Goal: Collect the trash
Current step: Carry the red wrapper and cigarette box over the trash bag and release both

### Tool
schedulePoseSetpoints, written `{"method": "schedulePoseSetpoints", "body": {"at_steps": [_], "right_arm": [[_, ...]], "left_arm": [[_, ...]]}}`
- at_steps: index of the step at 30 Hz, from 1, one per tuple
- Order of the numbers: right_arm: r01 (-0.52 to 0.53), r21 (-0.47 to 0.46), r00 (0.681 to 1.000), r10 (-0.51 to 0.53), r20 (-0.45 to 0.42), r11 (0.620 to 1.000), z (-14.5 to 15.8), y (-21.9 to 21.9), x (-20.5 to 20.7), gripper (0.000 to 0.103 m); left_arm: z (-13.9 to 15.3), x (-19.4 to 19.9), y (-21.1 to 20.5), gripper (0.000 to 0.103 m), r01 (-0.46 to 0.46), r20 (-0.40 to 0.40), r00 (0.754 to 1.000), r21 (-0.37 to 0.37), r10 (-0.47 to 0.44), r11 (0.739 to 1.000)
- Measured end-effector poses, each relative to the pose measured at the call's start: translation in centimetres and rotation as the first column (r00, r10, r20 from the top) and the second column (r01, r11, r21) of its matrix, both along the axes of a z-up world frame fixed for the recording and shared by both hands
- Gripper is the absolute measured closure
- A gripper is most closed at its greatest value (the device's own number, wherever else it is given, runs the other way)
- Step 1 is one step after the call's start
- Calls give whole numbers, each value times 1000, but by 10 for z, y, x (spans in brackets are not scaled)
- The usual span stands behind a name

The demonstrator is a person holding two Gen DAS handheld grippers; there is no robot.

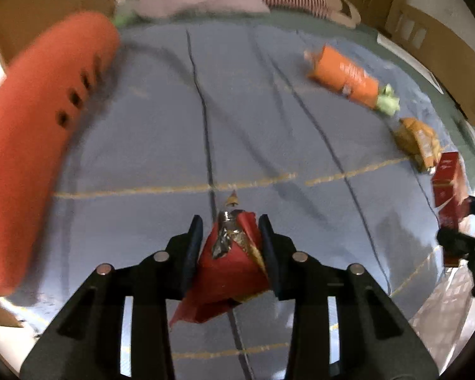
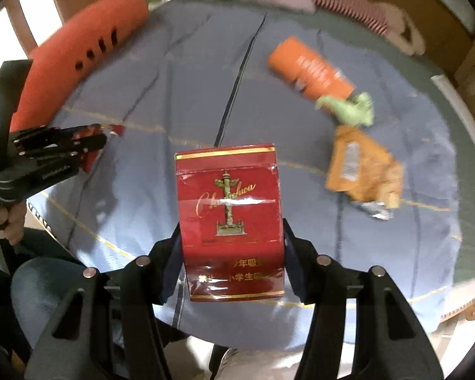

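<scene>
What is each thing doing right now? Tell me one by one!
left gripper: shut on the red wrapper
red wrapper: crumpled, held off the bed
right gripper: shut on the red pack
red pack: upright between the fingers, lifted
orange tube: lying on its side
green scrap: crumpled beside the tube
orange bag: crumpled, lying on the blue sheet

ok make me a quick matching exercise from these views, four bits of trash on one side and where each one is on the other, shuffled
Things:
1. red pack
2. red wrapper
3. orange tube
4. orange bag

Places:
A. lying on the blue sheet, green scrap at its end
B. between the right gripper's fingers
C. crumpled on the sheet, beside a foil scrap
D. between the left gripper's fingers

Pairs: 1-B, 2-D, 3-A, 4-C
</scene>
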State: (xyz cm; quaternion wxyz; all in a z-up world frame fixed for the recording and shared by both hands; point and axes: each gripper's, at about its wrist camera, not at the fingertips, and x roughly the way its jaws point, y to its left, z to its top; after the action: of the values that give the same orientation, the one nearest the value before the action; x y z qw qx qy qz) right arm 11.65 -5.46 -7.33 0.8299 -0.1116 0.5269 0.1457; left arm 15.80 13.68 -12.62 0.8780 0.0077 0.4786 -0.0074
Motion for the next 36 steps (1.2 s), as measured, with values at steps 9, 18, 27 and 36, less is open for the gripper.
{"method": "schedulePoseSetpoints", "body": {"at_steps": [9, 18, 27, 36], "right_arm": [[97, 54, 983, -104, 151, 994, 63, -43, -46, 47], [178, 110, 957, -198, 214, 978, 88, -87, -88, 47], [273, 156, 924, -304, 234, 949, 93, -143, -141, 47], [351, 215, 884, -398, 245, 911, 96, -203, -193, 47]], "left_arm": [[85, -74, -52, 66, -20, 228, 974, 36, 11, 999], [138, -133, -126, 66, 97, 339, 934, 66, -114, 993], [145, -177, -193, 66, 226, 353, 902, 107, -250, 968], [145, -208, -245, 66, 327, 349, 865, 151, -359, 933]]}}
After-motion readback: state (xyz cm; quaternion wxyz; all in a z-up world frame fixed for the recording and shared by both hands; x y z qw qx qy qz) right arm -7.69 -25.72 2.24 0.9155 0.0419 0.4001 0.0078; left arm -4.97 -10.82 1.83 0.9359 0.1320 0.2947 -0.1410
